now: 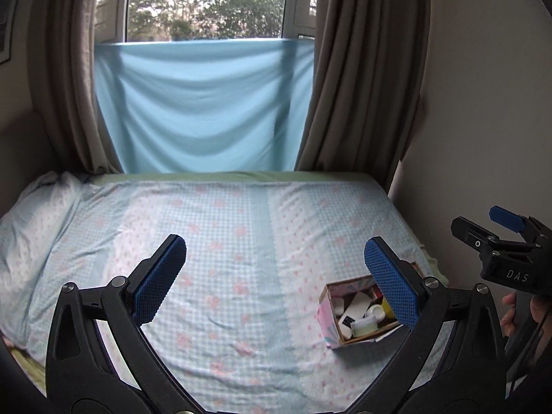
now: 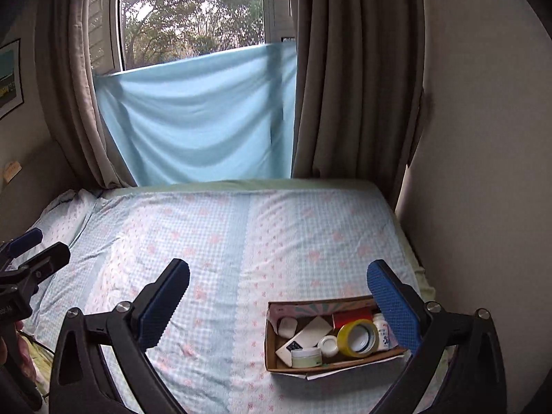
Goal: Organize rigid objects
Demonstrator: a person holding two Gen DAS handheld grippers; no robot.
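A small cardboard box (image 2: 270, 352) lies on the bed at the lower right, holding a yellow tape roll (image 2: 357, 338), a pale green jar (image 2: 306, 358), a white flat box (image 2: 307, 334), a white bottle (image 2: 381, 334), a red item (image 2: 350, 316) and small white pieces. The same box (image 1: 327, 314) shows in the left wrist view. My right gripper (image 2: 277, 305) hovers open above the bed, its right finger over the box's right end. My left gripper (image 1: 274, 283) is open too, with nothing between its fingers. The right gripper (image 1: 496, 231) appears at the far right of the left wrist view.
The bed's checked floral sheet (image 2: 241, 258) spreads wide, with a pillow (image 1: 31, 234) at the left. A wall (image 2: 483, 172) runs along the right of the bed. Brown curtains (image 2: 345, 86) and a light blue cloth (image 2: 196, 120) hang at the window behind.
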